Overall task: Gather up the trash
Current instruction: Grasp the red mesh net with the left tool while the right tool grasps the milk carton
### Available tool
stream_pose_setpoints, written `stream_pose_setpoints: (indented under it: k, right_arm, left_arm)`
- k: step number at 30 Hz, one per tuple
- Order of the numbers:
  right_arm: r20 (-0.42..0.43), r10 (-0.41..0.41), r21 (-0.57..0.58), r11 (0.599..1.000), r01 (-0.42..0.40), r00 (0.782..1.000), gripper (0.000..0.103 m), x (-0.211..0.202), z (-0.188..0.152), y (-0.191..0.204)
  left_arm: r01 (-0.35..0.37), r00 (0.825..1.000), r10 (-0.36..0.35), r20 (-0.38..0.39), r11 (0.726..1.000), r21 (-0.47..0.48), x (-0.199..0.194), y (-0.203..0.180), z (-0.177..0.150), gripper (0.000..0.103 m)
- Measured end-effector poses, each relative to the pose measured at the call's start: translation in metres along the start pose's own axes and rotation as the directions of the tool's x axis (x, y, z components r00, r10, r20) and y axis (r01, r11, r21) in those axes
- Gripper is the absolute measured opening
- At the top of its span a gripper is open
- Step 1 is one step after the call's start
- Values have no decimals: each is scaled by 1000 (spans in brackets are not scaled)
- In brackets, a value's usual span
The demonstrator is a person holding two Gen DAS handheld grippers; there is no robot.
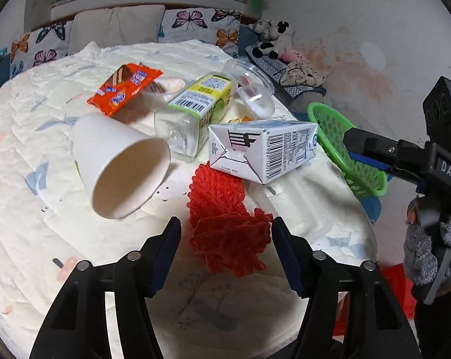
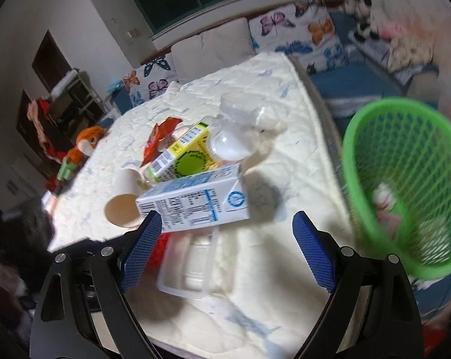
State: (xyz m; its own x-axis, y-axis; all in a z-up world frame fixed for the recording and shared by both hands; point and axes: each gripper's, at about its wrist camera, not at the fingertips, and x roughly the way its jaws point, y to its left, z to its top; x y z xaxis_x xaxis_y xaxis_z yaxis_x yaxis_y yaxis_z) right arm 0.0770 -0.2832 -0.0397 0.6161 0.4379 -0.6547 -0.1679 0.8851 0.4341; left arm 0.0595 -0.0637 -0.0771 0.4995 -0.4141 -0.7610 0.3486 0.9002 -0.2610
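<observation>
Trash lies on a white quilted table point(image 1: 31, 155). A red foam net point(image 1: 228, 230) lies just ahead of my open left gripper point(image 1: 225, 236), partly between its fingers. Behind it are a white milk carton point(image 1: 264, 149), a white paper cup point(image 1: 120, 164) on its side, a clear bottle with a yellow label point(image 1: 195, 110), an orange snack wrapper point(image 1: 123, 86) and a clear plastic container point(image 1: 252, 86). My right gripper point(image 2: 225, 239) is open and empty above a clear plastic tray point(image 2: 192, 263), near the milk carton point(image 2: 195, 203). A green mesh basket point(image 2: 405, 185) stands to its right.
The green basket point(image 1: 348, 149) sits off the table's right edge, with some pale items inside. Butterfly cushions point(image 1: 195, 27) and plush toys point(image 1: 273, 39) lie behind the table. An orange plush toy point(image 2: 85, 146) sits at the far left. The right gripper body point(image 1: 405, 155) shows at the right of the left wrist view.
</observation>
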Motion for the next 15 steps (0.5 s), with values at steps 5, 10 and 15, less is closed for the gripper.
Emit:
stream_pose_setpoints:
  k: [5,10,15]
  right_arm:
    - [-34,83,132,988,-78,996,89,11,2,-10]
    - [-43,183,306,938,-161,982,88,22,5,-28]
    - [-50,258,439,873,-211,965,82,33,6,-42]
  left_arm:
    - [10,1000,-10,-2,1000,-14,4,2,1,45]
    - [22,1000,-21,8,1000,-19,0,3,0,34]
    - [26,999,-26,18,1000,-6,-7,2,1,30]
